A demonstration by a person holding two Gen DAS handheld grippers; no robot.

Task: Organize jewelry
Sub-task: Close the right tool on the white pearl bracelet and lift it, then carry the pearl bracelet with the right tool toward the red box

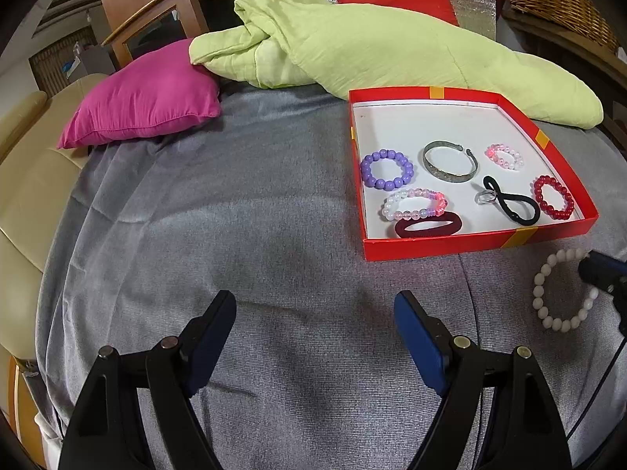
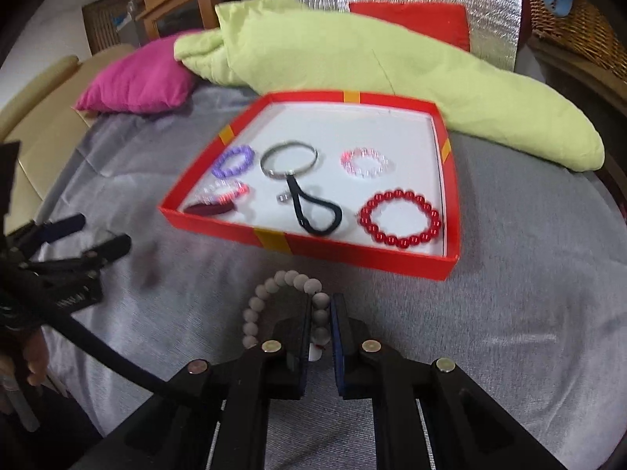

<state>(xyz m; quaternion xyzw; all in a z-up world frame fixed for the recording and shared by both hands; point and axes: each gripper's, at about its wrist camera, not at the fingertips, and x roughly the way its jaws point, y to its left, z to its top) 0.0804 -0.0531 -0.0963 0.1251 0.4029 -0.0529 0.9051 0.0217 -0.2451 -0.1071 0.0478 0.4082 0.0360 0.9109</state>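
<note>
The white bead bracelet [image 2: 288, 305] is located on the grey bedcover [image 2: 509, 313], just in front of the red box [image 2: 352, 252], where the other jewelry is already collected. The right gripper [image 2: 322, 313] is closed to a narrow gap on the bracelet's beads, apparently for transfer into the box. The left gripper [image 1: 315, 313] is held wide open, with nothing grasped.

Even indoor light, soft shadows, fisheye bending with dark corners, right wrist view motion-blurred
</note>
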